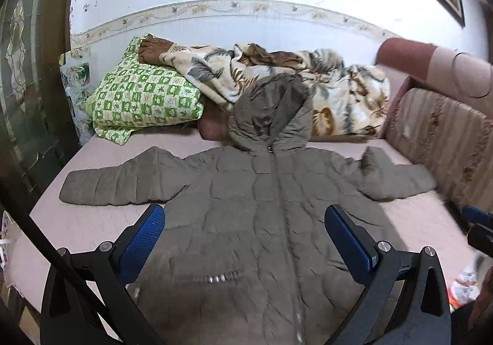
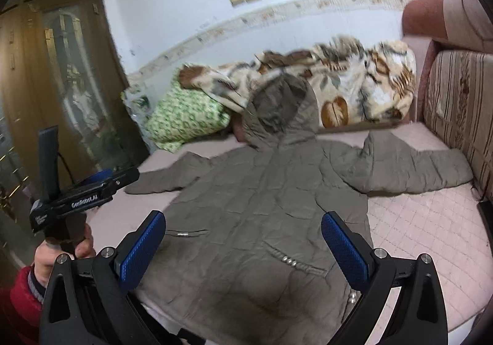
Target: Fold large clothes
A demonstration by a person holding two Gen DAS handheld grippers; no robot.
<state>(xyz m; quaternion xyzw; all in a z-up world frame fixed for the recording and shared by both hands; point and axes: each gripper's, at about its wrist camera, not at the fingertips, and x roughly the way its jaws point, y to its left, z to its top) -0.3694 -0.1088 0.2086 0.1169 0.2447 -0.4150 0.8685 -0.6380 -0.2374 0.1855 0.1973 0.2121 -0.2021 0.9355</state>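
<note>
Two grippers hover with fingers spread, gripping nothing: left gripper point(image 1: 245, 234), right gripper point(image 2: 243, 235). The quilted jacket point(image 1: 262, 221) lies flat on the bed point(image 1: 92, 221), probably soft, puffy and slippery; pinching each sleeve's cuff seems best.

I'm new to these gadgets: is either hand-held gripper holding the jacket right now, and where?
Neither. The left hand-held gripper and right hand-held gripper are both open above the jacket, gripping nothing.
</note>
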